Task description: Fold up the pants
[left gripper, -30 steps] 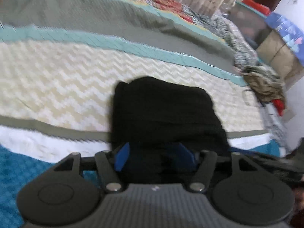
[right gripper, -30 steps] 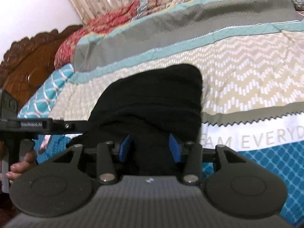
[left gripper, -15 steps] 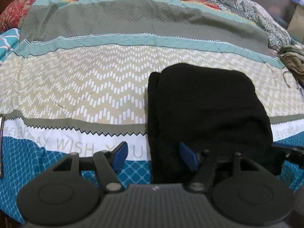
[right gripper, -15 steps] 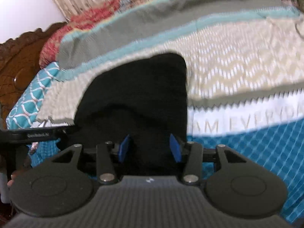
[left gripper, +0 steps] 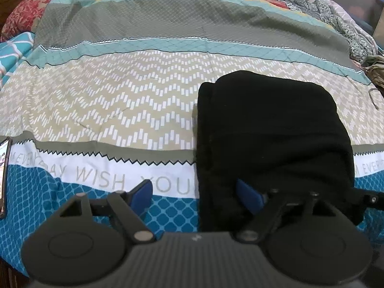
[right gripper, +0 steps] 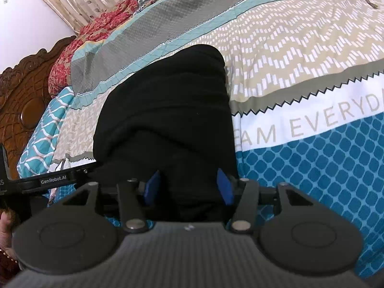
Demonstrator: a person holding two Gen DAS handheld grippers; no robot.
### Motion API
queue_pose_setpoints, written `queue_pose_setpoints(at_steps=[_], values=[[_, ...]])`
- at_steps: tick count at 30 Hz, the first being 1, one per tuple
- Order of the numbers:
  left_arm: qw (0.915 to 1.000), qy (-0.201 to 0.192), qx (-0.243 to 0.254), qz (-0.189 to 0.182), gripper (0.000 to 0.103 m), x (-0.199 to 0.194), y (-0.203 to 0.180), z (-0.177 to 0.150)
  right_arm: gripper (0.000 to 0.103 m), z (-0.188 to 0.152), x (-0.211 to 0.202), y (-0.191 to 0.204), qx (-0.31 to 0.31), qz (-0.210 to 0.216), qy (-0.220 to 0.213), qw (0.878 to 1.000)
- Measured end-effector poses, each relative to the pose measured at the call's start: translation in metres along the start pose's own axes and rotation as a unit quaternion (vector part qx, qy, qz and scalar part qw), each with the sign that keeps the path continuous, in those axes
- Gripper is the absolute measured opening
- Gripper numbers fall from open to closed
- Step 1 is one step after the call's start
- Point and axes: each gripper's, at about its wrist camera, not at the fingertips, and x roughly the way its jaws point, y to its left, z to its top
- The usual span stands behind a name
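Note:
The black pants [left gripper: 271, 132] lie folded into a compact stack on the patterned bedspread [left gripper: 120, 100]. My left gripper [left gripper: 196, 195] hovers over the stack's near left edge with its jaws opening. Its right pad is above the cloth and its left pad above the blue print, neither pressing. In the right wrist view the pants [right gripper: 168, 110] run away from my right gripper [right gripper: 188, 187]. Its jaws are opening too, with the stack's near end lying between the blue pads. The left gripper's bar [right gripper: 52, 182] shows beside the stack.
A phone [left gripper: 4, 168] lies at the bed's left edge. A carved wooden headboard [right gripper: 21, 100] and a red quilt [right gripper: 91, 36] are at the far left. Loose clothes [left gripper: 374, 72] are piled at the right. A hand [right gripper: 4, 225] shows at lower left.
The left view has swung so the pants now sit to its right, and the left jaws have spread wide off the cloth. The right jaws have widened a little and that view has rolled.

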Motion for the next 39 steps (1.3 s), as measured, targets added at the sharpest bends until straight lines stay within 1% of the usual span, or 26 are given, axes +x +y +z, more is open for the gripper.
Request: queue_pose_setpoints(at_steps=[7, 12, 14, 18, 20, 21, 24, 25, 30, 39], values=[[1.0000, 0.002, -0.003, 0.005, 0.084, 0.001, 0.002, 0.000, 0.059, -0.004, -0.001, -0.002, 0.016, 0.010, -0.006, 1.000], [0.9999, 0.002, -0.007, 0.011, 0.091, 0.001, 0.003, -0.001, 0.061, -0.007, -0.002, -0.006, 0.033, 0.025, -0.014, 0.999], [0.9999, 0.003, -0.010, 0.013, 0.094, 0.002, 0.003, -0.001, 0.068, -0.007, -0.002, -0.010, 0.041, 0.038, -0.016, 0.998], [0.9997, 0.005, -0.016, 0.018, 0.103, 0.005, 0.007, -0.001, 0.072, -0.008, -0.001, -0.015, 0.056, 0.056, -0.022, 0.997], [0.9996, 0.009, -0.023, 0.012, 0.103, 0.007, 0.010, -0.001, 0.080, -0.008, -0.001, -0.017, 0.062, 0.069, -0.024, 0.995], [0.9995, 0.012, -0.028, 0.009, 0.103, 0.008, 0.011, 0.000, 0.082, -0.008, -0.001, -0.017, 0.064, 0.079, -0.026, 0.995], [0.9993, 0.015, -0.035, 0.001, 0.103, 0.010, 0.013, 0.000, 0.086, -0.008, -0.001, -0.019, 0.065, 0.087, -0.029, 0.994], [0.9992, 0.016, -0.037, -0.001, 0.103, 0.010, 0.014, -0.001, 0.089, -0.008, -0.001, -0.018, 0.065, 0.091, -0.029, 0.993], [0.9976, 0.026, -0.060, -0.021, 0.103, 0.015, 0.021, 0.001, 0.091, -0.007, 0.000, -0.018, 0.060, 0.093, -0.029, 0.993], [0.9961, 0.025, -0.076, -0.037, 0.103, 0.018, 0.026, -0.001, 0.091, -0.007, 0.002, -0.016, 0.042, 0.087, -0.025, 0.995]])
